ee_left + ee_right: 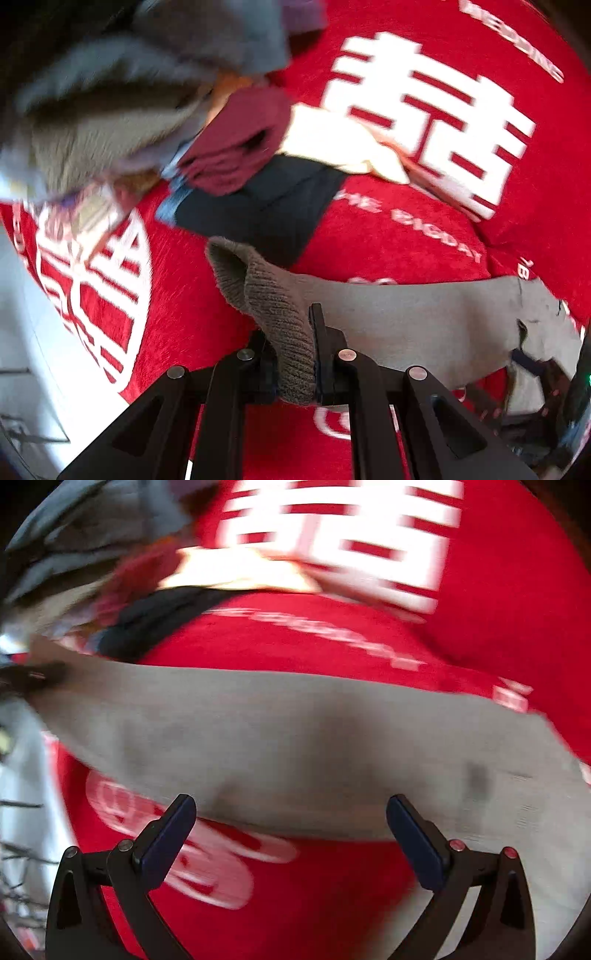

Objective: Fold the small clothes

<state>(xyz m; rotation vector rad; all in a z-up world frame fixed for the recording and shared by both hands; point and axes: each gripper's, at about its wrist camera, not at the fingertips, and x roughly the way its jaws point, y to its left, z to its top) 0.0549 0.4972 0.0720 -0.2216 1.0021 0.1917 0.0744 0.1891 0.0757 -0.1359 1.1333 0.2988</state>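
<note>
A long grey sock (406, 325) stretches rightward above a red cloth (388, 240) printed with white characters. My left gripper (291, 332) is shut on the sock's ribbed cuff (273, 306), which bulges up between the black fingers. In the right wrist view the same sock (295, 746) runs across the frame, blurred. My right gripper (291, 808) stands wide open just in front of it, with nothing between its dark pads (413, 834). A dark shape, too blurred to identify, sits at the sock's far left end (33, 675).
A pile of small clothes lies behind the sock: grey garments (122, 110), a maroon folded piece (236, 144), a black piece (266, 206) and a cream one (332, 140). The red cloth's edge and a pale surface (22, 332) are at the left.
</note>
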